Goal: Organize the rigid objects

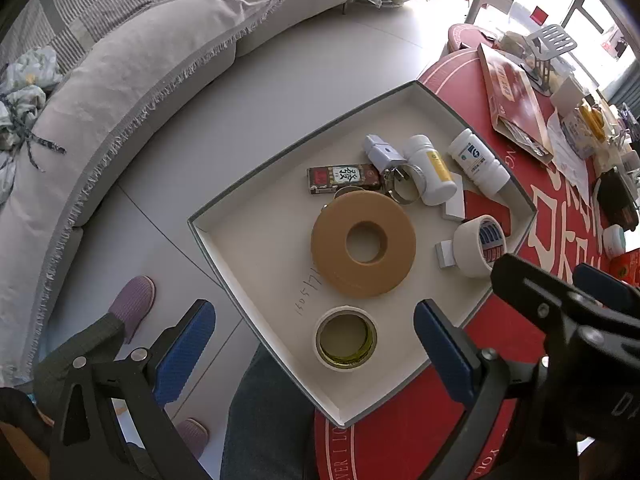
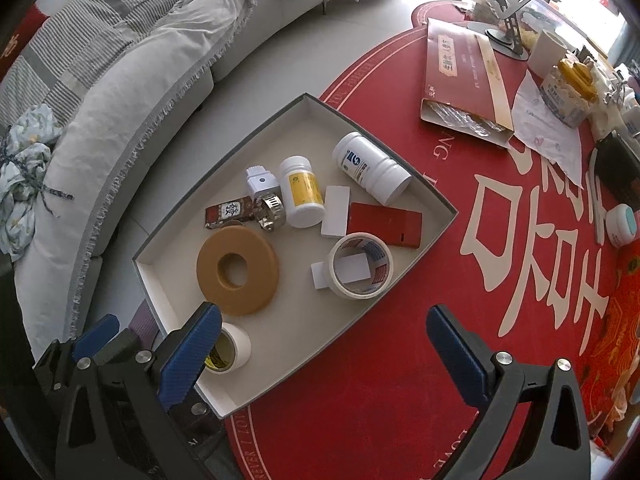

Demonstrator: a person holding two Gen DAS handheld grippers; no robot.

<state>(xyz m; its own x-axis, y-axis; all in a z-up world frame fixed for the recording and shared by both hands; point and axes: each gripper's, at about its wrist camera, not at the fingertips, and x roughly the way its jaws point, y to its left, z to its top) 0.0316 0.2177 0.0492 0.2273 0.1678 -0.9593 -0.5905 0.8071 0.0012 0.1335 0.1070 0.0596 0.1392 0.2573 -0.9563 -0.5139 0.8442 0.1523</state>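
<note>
A shallow grey box [image 1: 224, 264] [image 2: 432, 196] with a white inside sits at the red table's edge. It holds a large tan tape roll [image 1: 362, 244] [image 2: 238, 271], a small tape roll [image 1: 346, 338] [image 2: 230, 348], a white masking tape roll [image 1: 478, 246] [image 2: 360, 266], two white bottles [image 1: 432, 170] [image 2: 302, 192], a dark printed packet [image 1: 342, 178] [image 2: 228, 210], a white adapter [image 1: 380, 150] [image 2: 260, 180], metal clamps [image 2: 272, 208] and a red card [image 2: 386, 224]. My left gripper [image 1: 316, 354] is open and empty above the small roll. My right gripper [image 2: 324, 354] is open and empty over the box's near edge.
The red tablecloth [image 2: 460, 320] carries a long red gift box [image 2: 460, 68], a metal stand [image 2: 512, 4], jars, papers and a small white tub [image 2: 620, 226] on the right. A grey sofa [image 1: 120, 92] curves at the left, with slippers [image 1: 134, 300] on the floor.
</note>
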